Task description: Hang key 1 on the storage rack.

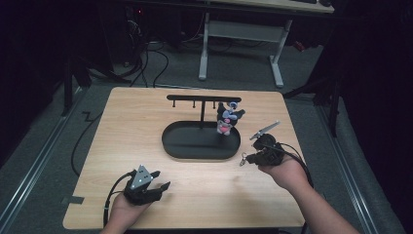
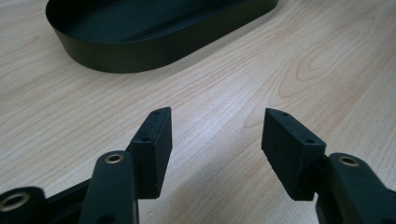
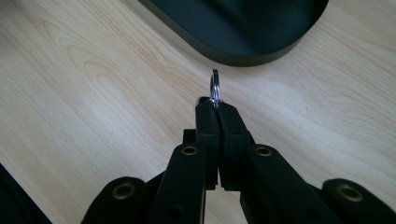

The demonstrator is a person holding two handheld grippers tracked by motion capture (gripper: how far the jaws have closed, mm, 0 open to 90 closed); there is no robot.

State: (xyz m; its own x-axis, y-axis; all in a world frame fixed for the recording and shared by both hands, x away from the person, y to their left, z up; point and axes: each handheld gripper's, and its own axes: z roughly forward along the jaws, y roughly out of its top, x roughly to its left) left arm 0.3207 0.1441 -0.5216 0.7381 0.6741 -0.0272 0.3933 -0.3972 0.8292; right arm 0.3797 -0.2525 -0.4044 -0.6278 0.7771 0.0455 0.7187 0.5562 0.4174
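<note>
While the left gripper (image 1: 157, 180) rested spread apart at lower left, the right gripper (image 3: 217, 103) was clamped on a key ring (image 3: 214, 87), just below the black oval tray (image 3: 243, 51).

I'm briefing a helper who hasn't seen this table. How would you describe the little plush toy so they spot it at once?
Start at the black oval tray in the middle of the wooden table. A black T-shaped stand with small pegs rises from it, and the plush toy hangs at the right end of its bar. It is the one soft, coloured thing there: dark and pale with a pink patch.
</note>
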